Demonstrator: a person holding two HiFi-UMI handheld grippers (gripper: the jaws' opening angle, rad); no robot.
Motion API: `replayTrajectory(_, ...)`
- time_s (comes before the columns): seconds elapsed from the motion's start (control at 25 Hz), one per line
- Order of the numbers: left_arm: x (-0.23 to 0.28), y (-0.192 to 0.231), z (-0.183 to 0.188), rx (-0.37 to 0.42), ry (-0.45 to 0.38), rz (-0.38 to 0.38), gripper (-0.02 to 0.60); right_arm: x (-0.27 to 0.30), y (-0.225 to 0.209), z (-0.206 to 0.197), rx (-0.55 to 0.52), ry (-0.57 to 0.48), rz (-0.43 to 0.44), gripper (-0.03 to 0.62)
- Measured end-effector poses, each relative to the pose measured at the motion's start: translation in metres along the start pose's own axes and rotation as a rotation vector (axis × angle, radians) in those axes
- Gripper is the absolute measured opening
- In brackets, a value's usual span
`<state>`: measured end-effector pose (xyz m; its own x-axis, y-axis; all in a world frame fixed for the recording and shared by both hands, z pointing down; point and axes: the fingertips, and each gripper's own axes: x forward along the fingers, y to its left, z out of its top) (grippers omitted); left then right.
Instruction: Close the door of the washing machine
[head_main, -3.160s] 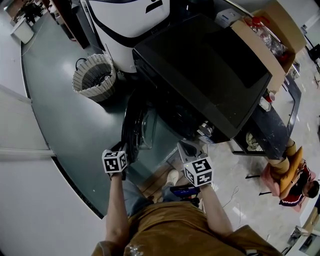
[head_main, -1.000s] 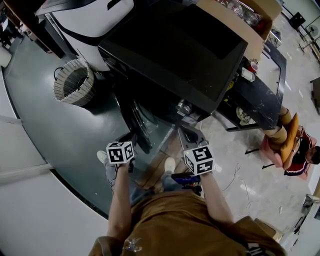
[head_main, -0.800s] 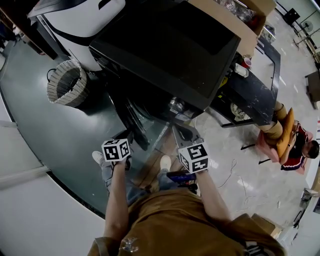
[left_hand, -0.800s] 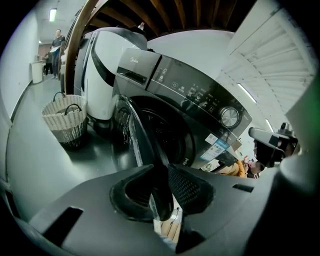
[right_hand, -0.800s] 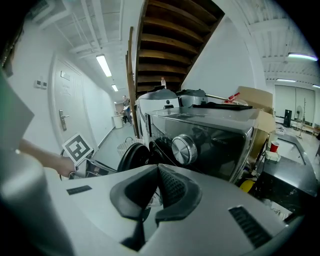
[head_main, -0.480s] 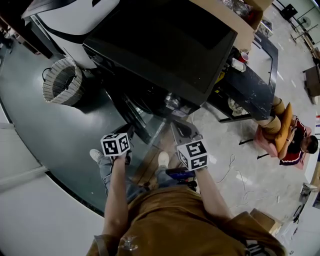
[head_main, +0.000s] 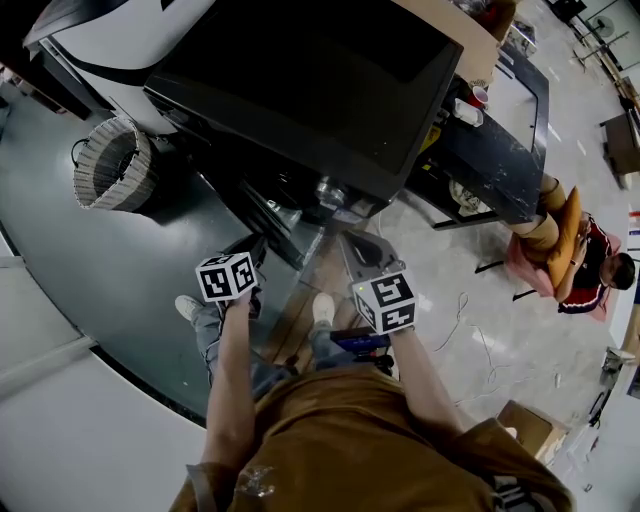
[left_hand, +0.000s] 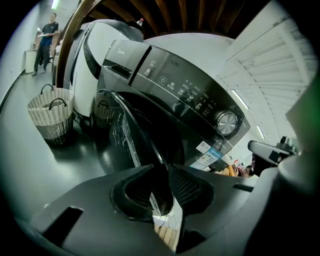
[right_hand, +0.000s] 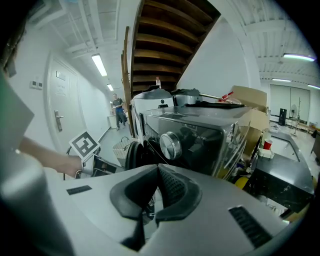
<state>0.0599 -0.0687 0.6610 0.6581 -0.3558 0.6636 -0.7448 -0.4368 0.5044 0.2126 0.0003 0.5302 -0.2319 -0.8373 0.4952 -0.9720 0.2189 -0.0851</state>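
Seemingly, left gripper (left_hand: 160, 170) clamps the half-open door (left_hand: 121, 131).

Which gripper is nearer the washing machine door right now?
Left. The left gripper is at the free edge of the door, jaws closed on its rim. The right gripper, jaws shut and empty, hangs apart from the door, facing the control knob.

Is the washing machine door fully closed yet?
No, the door stands swung out from the washing machine, its edge between the fingers of the left gripper.
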Motion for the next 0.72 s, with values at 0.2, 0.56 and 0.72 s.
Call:
replayTrajectory(0.2,0.012,-0.008,0.006,-0.016,-0.004,-0.030,0.106,-0.005,-0.013,-0.006,0.016,0.009,-0.027,0.012)
replayTrajectory(0.56,0.033,-0.023,0.021,-0.030,-0.010,-0.068,0.106,-0.011,-0.037,-0.008,0.032,0.014,-0.069,0.012)
replayTrajectory(0.72,0.043,-0.030,0.029,-0.023,-0.008,-0.079,0.102,-0.011,-0.044,-0.008,0.037,0.020,-0.075,0.012)
